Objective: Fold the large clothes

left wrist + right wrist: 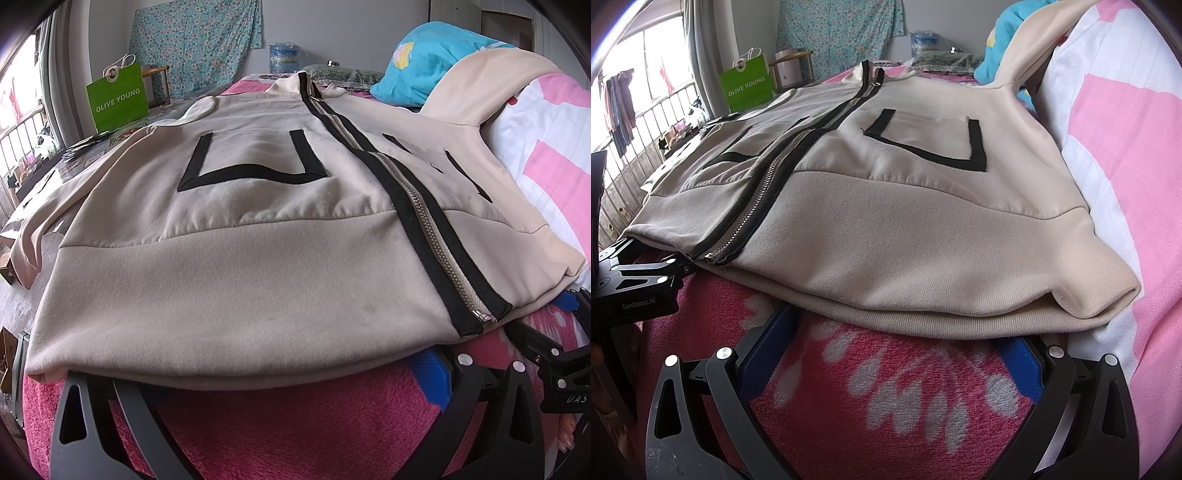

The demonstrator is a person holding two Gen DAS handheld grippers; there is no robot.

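A beige zip-up jacket [221,258] [886,240] lies flat and front up on a pink fleece blanket [295,428] [886,387]. Black tape edges its closed zipper [424,229] [753,199] and its pockets. My left gripper [258,384] is open at the hem's left part, wide apart, with its fingertips tucked under the hem edge. My right gripper [897,347] is open at the hem's right part, its blue pads [1023,362] slipped just under the fabric. Neither is closed on cloth. Each view shows the other gripper's black frame [546,354] [635,273] at its side.
A pink-and-white quilt [546,155] [1108,147] rises along the right, with the jacket's right sleeve draped on it. A turquoise pillow [424,66] lies at the far end. A green paper bag [118,99] stands far left by a window railing [628,155]. A water jug [282,57] stands behind.
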